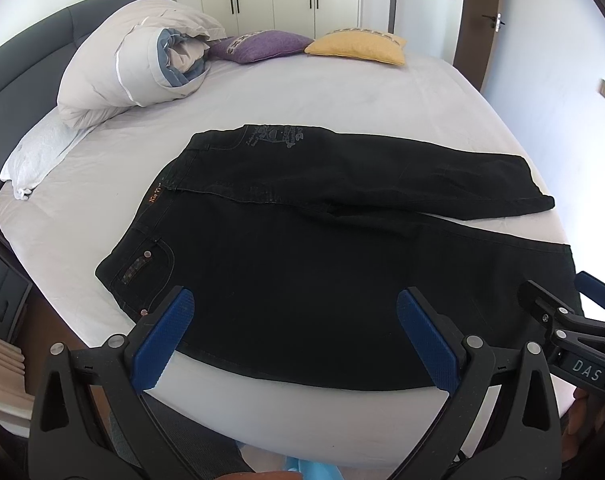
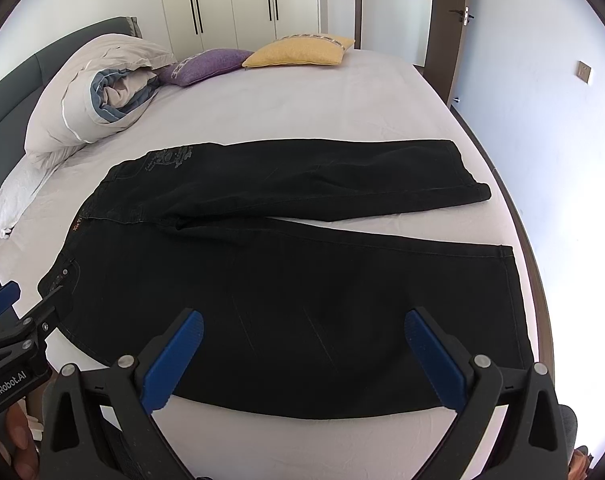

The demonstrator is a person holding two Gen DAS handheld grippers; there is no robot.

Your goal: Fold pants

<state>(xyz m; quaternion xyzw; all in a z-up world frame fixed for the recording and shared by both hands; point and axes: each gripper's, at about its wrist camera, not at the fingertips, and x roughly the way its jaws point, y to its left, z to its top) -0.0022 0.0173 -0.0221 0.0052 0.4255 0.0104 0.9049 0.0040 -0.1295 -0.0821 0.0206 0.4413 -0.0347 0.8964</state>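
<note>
Black pants (image 1: 302, 264) lie flat on the bed, waist to the left, both legs spread to the right; they also show in the right wrist view (image 2: 286, 280). My left gripper (image 1: 294, 312) is open and empty, hovering over the near leg close to the waist pocket. My right gripper (image 2: 302, 332) is open and empty, over the near leg further right. The right gripper shows at the right edge of the left wrist view (image 1: 558, 296), and the left gripper at the left edge of the right wrist view (image 2: 26, 300).
The bed sheet (image 1: 342, 92) is pale lilac. A rolled duvet (image 1: 142, 64), a purple cushion (image 1: 258, 46) and a yellow cushion (image 1: 358, 48) lie at the far side by the dark headboard (image 1: 22, 52). Wardrobe and door stand behind.
</note>
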